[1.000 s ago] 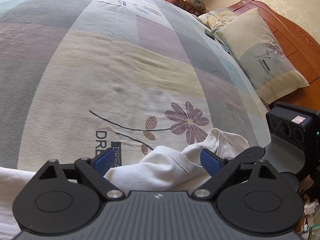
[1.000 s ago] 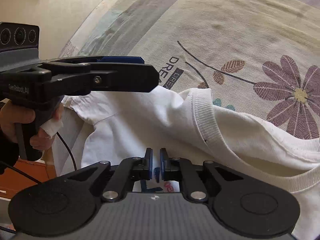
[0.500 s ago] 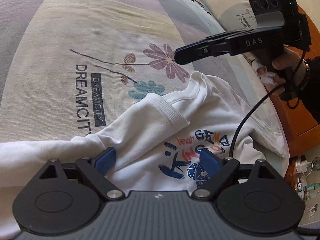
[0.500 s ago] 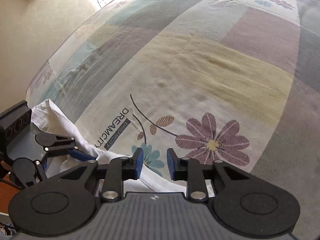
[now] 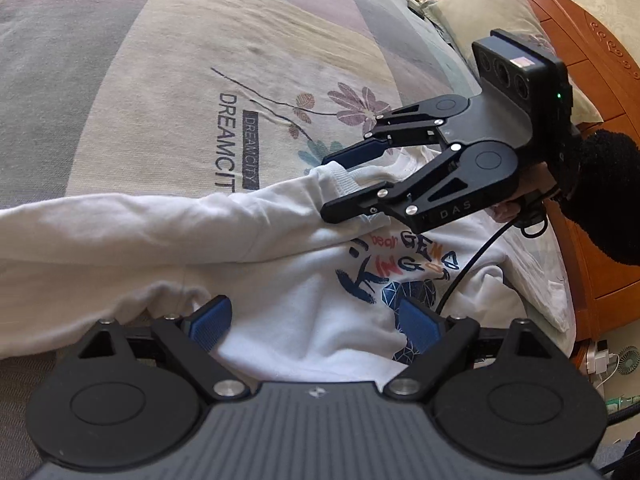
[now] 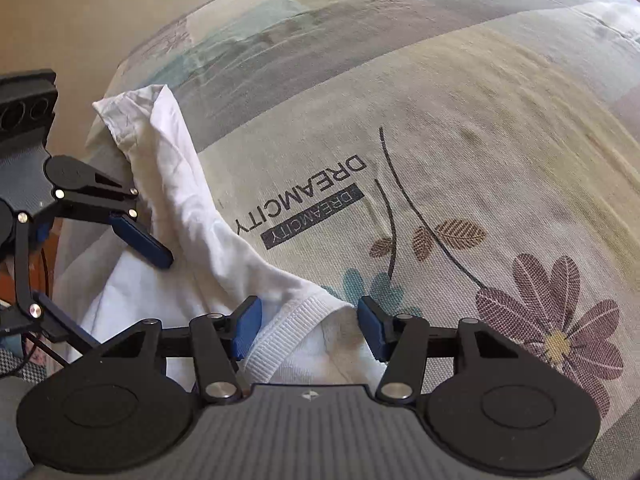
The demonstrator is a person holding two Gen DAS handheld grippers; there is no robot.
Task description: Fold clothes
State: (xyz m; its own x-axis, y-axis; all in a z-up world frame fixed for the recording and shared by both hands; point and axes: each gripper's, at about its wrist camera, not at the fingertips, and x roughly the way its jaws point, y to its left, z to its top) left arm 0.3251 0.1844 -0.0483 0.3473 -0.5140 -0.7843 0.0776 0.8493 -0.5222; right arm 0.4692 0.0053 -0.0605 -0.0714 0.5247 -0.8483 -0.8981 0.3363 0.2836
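A: Since the right gripper [image 6: 308, 330] has just been opening around the ribbed collar [image 6: 288, 332], is the white printed cotton sweatshirt [image 5: 304, 304] loose on the patchwork bedspread [image 5: 160, 80]?

B: Yes. The left gripper [image 5: 316, 322] is spread too, holding nothing; the folded sleeve [image 5: 168, 224] could slip.

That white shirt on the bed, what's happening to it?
A person is folding it with a gripper in each hand. The white shirt lies on the flowered bedspread, one sleeve laid across it. The right gripper sits at the sleeve's cuff; its jaws have just been opening, with the cuff between them but not pinched. The left gripper hangs over the shirt's body, jaws open, gripping nothing.
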